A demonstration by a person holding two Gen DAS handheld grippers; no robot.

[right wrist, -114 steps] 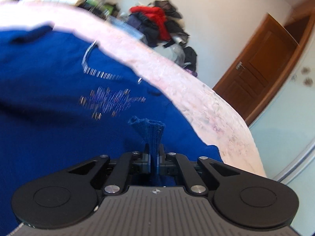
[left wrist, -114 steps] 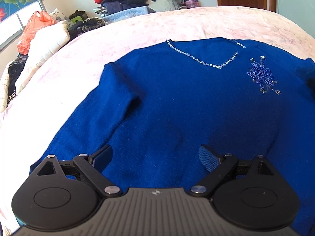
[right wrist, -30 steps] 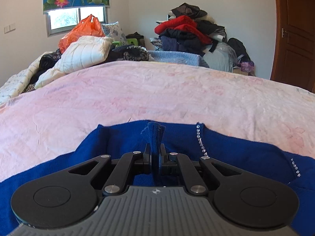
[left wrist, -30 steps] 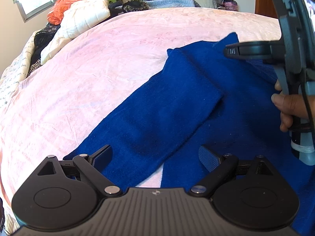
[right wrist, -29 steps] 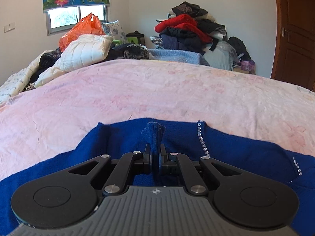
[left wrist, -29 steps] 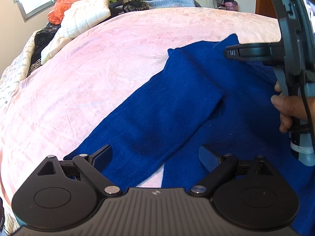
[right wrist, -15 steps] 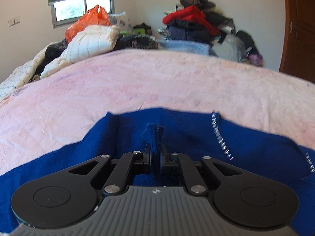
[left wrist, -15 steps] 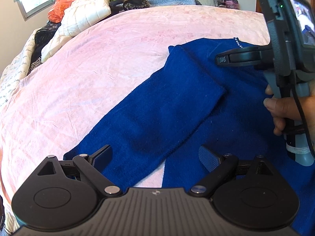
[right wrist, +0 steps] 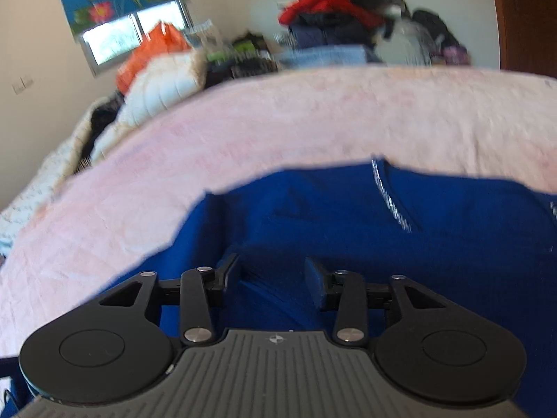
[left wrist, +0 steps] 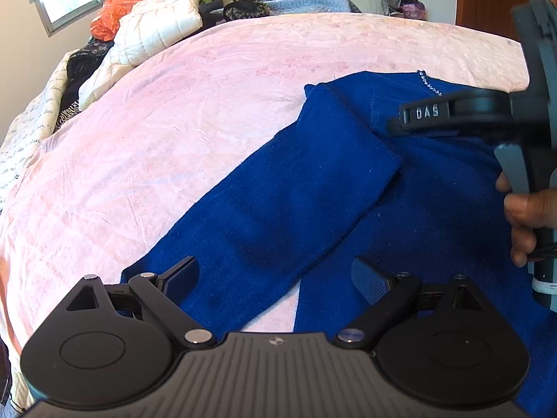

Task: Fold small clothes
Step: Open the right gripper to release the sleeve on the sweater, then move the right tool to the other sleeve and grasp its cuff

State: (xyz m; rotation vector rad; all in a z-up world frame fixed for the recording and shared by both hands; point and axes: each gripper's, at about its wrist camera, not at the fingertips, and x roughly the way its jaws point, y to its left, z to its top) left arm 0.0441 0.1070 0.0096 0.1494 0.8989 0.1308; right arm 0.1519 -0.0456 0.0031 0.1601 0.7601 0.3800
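- Blue sweater [left wrist: 435, 209], knitted, plain deep blue, spread flat on the pink bedspread [left wrist: 174, 139].
- Sleeve [left wrist: 278, 209] folded across the body, lying diagonally; cuff end near the bedspread's close edge, shoulder end toward the neckline.
- Neckline trimmed with a row of small silver beads [right wrist: 390, 202], toward the bedspread's far side.
- Small strip of bedspread showing between sleeve and body at the near end.

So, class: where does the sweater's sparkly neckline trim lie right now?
In the left wrist view the neckline trim lies upper right on the blue sweater, near the pink blanket, just above the right claw.
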